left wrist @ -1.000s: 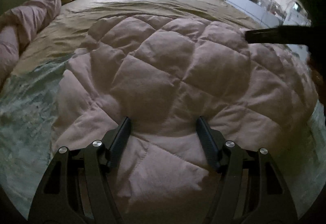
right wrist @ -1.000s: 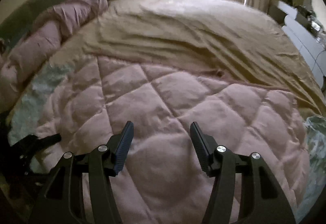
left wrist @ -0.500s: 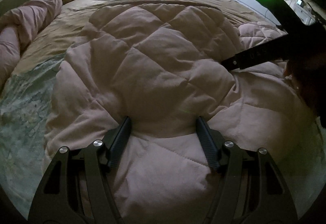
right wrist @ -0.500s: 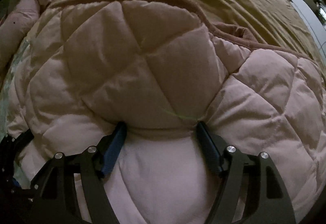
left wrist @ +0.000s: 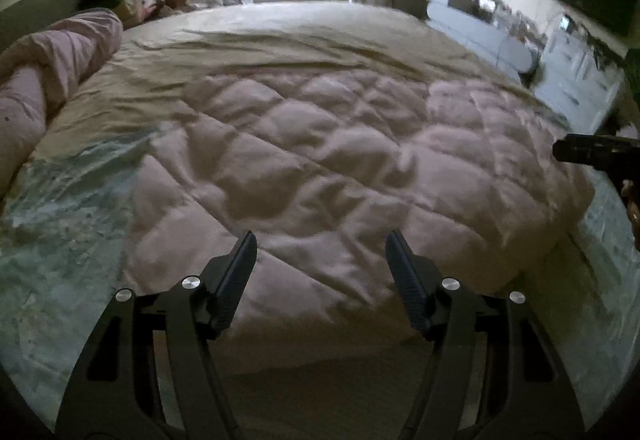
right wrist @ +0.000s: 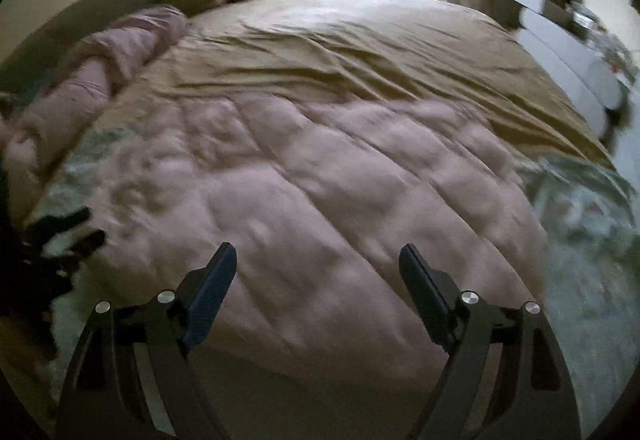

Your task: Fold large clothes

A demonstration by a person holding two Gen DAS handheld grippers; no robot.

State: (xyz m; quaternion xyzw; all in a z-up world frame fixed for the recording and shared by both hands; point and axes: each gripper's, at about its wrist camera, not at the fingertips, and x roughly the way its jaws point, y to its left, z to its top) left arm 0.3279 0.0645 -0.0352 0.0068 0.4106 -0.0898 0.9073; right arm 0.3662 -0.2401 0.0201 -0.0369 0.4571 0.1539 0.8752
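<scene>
With both tools clear of the fabric, the pale pink quilted puffer garment (left wrist: 352, 168) lies spread flat on the near half of the bed, over the tan wrinkled bedsheet (left wrist: 304, 36), its long axis running left-right across both views. Left gripper (left wrist: 320, 260) has its fingers wide apart, holding nothing, hovering just over the garment's near edge. Right gripper (right wrist: 316, 272) likewise spread and empty, also at the near edge. Each tool sits just short of the near hem, garment dead ahead and far of the fingers, so my read is the next grab is the near hem, each tool taking its own end. Left view shows the garment's right end and the right tool's dark tip (left wrist: 588, 152) beside it; right view shows the left tool (right wrist: 60, 232) at the garment's left edge instead. Right view is motion-blurred, so seams read poorly there. A rolled pink duvet (left wrist: 48, 80) lies at far left, well apart.
</scene>
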